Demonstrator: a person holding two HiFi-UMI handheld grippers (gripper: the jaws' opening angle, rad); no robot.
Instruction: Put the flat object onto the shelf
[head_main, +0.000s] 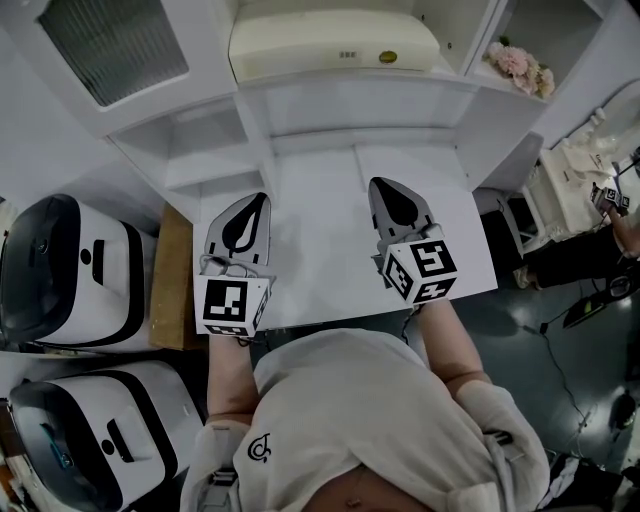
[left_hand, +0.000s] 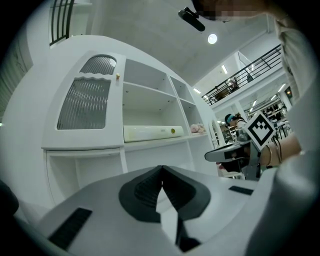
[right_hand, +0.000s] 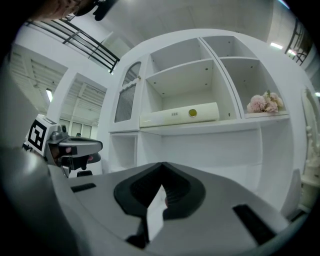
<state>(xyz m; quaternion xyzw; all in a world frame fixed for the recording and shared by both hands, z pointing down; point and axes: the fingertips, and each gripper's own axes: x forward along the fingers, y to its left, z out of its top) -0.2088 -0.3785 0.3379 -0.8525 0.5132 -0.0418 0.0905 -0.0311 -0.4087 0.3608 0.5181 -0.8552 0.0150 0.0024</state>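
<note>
On the middle shelf (head_main: 352, 88) of the white cabinet, in the wide compartment just left of the pink flowers (head_main: 522, 66), lies the flat object (head_main: 335, 42): a long, low, cream slab with rounded edges and 1 small yellow disc on its front face. It fills nearly the full width of that compartment and rests level on the board, so the placing looks already done.

Handling, as a judgement: the smooth, slightly glossy skin suggests a surface that could slip under narrow pads. The low profile suggests modest weight. Whether the body is rigid or padded cannot be told from these views. Its length makes a pinch at 1 end a poor choice, since the free end would lever downward. A hold on the thin front edge near the middle, or 1 gripper at each end, would keep it level.

Left gripper (head_main: 258, 206): jaws together, dark pads meeting at the tip, nothing between them. It hovers over the white tabletop (head_main: 322, 262), pointed toward the cabinet and well apart from the slab.

Right gripper (head_main: 386, 194): jaws likewise closed on nothing. It is held beside the left 1 over the same tabletop and touches nothing.
</note>
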